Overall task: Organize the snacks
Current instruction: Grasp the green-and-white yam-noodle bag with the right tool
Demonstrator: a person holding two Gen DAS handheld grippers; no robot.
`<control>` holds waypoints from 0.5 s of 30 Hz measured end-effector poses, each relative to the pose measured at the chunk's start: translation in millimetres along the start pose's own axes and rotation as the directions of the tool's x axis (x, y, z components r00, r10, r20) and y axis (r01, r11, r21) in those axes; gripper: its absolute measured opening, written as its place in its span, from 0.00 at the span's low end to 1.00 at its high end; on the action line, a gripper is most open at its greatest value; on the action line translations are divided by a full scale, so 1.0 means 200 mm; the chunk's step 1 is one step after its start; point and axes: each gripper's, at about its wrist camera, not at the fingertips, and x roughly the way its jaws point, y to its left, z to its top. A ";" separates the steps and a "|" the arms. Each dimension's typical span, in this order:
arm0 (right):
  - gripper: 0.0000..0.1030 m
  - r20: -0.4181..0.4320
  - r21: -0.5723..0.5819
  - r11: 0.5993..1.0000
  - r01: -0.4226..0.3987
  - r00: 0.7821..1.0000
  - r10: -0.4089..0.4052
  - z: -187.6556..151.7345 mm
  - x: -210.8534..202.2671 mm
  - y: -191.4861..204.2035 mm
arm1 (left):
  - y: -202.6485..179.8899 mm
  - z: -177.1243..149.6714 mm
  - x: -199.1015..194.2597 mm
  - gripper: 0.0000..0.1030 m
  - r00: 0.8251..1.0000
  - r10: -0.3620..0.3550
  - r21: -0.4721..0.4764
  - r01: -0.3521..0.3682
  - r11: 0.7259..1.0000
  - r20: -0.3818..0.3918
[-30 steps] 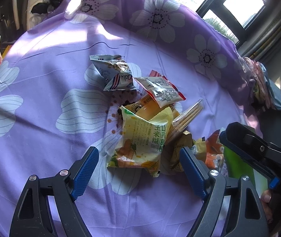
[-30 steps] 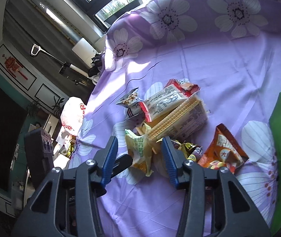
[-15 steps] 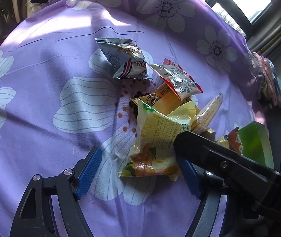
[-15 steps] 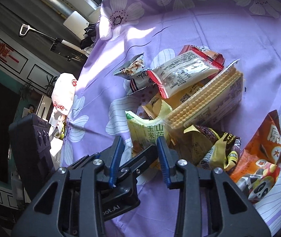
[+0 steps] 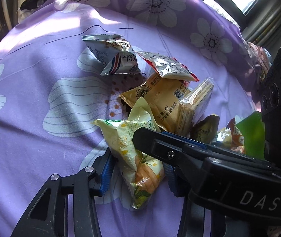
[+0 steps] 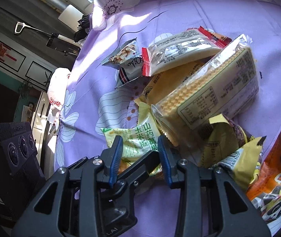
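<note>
A yellow-green snack packet (image 5: pixel 124 138) (image 6: pixel 128 138) lies at the near end of a snack pile on the purple flowered cloth (image 5: pixel 41 79). My left gripper (image 5: pixel 138 164) is closing, and its blue pads squeeze the packet's crumpled lower half from both sides. My right gripper (image 6: pixel 140 140) hovers over the packet's upper end. Its jaws are opening slightly, and the narrow gap holds the packet's print without the pads pressing on it. One right finger (image 5: pixel 160 148) crosses the left wrist view and hides part of the packet.
Behind the packet are a wafer pack (image 6: pixel 215 90), a tan packet (image 5: pixel 160 98), a red-edged packet (image 5: pixel 168 65) and a peanut pack (image 5: pixel 116 57). A crumpled yellow wrapper (image 6: pixel 223 144) and an orange packet (image 6: pixel 278 167) lie right. A green bin (image 5: pixel 251 134) stands beyond.
The left jaws have closed in onto the yellow-green packet, which has buckled. The right gripper has come down and forward over the same packet and now crosses the left wrist view.
</note>
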 end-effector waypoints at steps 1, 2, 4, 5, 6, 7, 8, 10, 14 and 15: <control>0.38 0.003 -0.012 1.000 -0.010 1.000 0.010 0.00 -0.01 0.00 | -0.01 0.00 -0.01 0.39 1.000 -0.003 0.004 0.003 1.000 0.006; 0.39 0.006 -0.012 1.000 -0.021 1.000 0.021 -0.01 -0.01 0.00 | -0.02 -0.01 -0.01 0.37 1.000 -0.007 0.006 0.007 1.000 0.009; 0.39 0.018 -0.005 0.999 -0.036 0.999 0.036 -0.02 -0.03 0.00 | -0.04 -0.01 -0.03 0.33 1.000 -0.006 0.015 0.006 1.000 0.013; 0.39 0.025 -0.003 0.999 -0.046 0.999 0.046 -0.02 -0.04 0.00 | -0.05 -0.01 -0.03 0.32 1.000 -0.004 0.022 0.004 1.000 0.017; 0.39 0.030 0.000 0.999 -0.054 0.998 0.054 -0.03 -0.05 0.00 | -0.06 -0.01 -0.04 0.31 1.000 -0.002 0.027 0.001 1.000 0.020; 0.39 0.038 -0.001 0.998 -0.059 0.998 0.059 -0.04 -0.07 0.00 | -0.07 -0.01 -0.06 0.29 1.000 -0.004 0.033 0.003 0.999 0.026; 0.39 0.050 -0.003 0.998 -0.062 0.997 0.062 -0.04 -0.09 0.01 | -0.09 -0.01 -0.08 0.28 0.999 -0.011 0.040 0.009 0.999 0.036; 0.39 0.085 -0.019 0.998 -0.053 0.995 0.055 -0.05 -0.15 0.03 | -0.12 -0.02 -0.11 0.28 0.998 -0.029 0.065 0.025 0.998 0.062; 0.39 0.162 -0.042 0.998 -0.048 0.985 0.054 -0.08 -0.26 0.06 | -0.18 -0.04 -0.19 0.28 0.991 -0.055 0.108 0.042 0.993 0.125; 0.39 0.174 -0.042 0.998 -0.050 0.983 0.056 -0.09 -0.28 0.06 | -0.19 -0.04 -0.20 0.28 0.989 -0.060 0.116 0.044 0.992 0.134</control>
